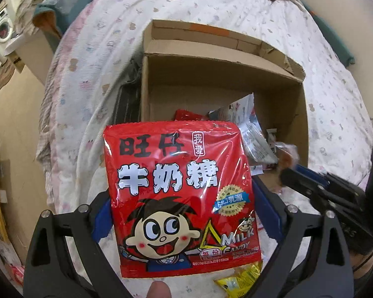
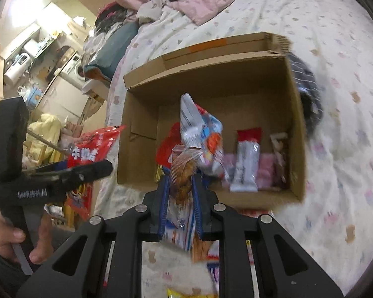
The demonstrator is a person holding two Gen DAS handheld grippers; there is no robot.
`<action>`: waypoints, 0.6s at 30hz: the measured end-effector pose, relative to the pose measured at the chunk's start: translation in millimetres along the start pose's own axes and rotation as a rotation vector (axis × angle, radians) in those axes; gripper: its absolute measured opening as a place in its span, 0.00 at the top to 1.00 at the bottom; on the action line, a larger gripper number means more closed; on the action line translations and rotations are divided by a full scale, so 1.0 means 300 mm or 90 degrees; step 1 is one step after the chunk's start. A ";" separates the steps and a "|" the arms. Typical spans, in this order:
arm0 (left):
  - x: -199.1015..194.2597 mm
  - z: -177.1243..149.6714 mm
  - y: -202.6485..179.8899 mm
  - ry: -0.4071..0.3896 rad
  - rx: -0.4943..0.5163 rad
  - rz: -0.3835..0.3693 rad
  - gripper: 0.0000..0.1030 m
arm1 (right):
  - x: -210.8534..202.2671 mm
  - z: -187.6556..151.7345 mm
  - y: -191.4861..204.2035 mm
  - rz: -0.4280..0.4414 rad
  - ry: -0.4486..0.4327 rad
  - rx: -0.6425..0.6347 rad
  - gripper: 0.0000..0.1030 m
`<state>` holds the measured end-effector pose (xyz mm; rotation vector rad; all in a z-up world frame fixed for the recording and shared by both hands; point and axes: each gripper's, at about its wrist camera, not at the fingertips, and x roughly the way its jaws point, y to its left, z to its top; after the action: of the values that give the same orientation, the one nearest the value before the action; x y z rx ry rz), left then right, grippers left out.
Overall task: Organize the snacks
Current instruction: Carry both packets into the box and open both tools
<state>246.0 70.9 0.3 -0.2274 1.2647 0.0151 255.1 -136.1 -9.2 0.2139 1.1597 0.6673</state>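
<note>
While both loads are held above the bed (image 1: 323,79) | left gripper (image 1: 184,223) clamped on candy bag (image 1: 181,193) | right gripper (image 2: 180,186) clamped on snack pack (image 2: 182,171) | release is advised only once inside cardboard box (image 2: 296,114).

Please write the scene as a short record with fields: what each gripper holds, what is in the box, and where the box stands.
left gripper: jaws shut on the red milk candy bag
right gripper: jaws shut on a clear snack packet
cardboard box: open, on the bed cover
inside the box: several snack packets, among them a white bar wrapper
outside the box: yellow packet on the bed cover
</note>
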 end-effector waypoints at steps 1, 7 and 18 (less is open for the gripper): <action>0.012 0.011 -0.006 0.002 0.008 0.002 0.09 | 0.028 0.017 0.002 -0.007 0.008 -0.005 0.81; 0.074 0.056 -0.019 0.005 0.015 0.001 0.09 | 0.151 0.062 0.004 -0.023 0.038 -0.033 0.81; 0.192 0.108 -0.092 0.029 0.043 0.010 0.09 | 0.132 0.111 -0.242 -0.092 0.002 0.060 0.81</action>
<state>297.8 43.1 -40.7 -0.1604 1.3108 -0.0190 321.4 -164.3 -61.6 0.2061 1.1982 0.4859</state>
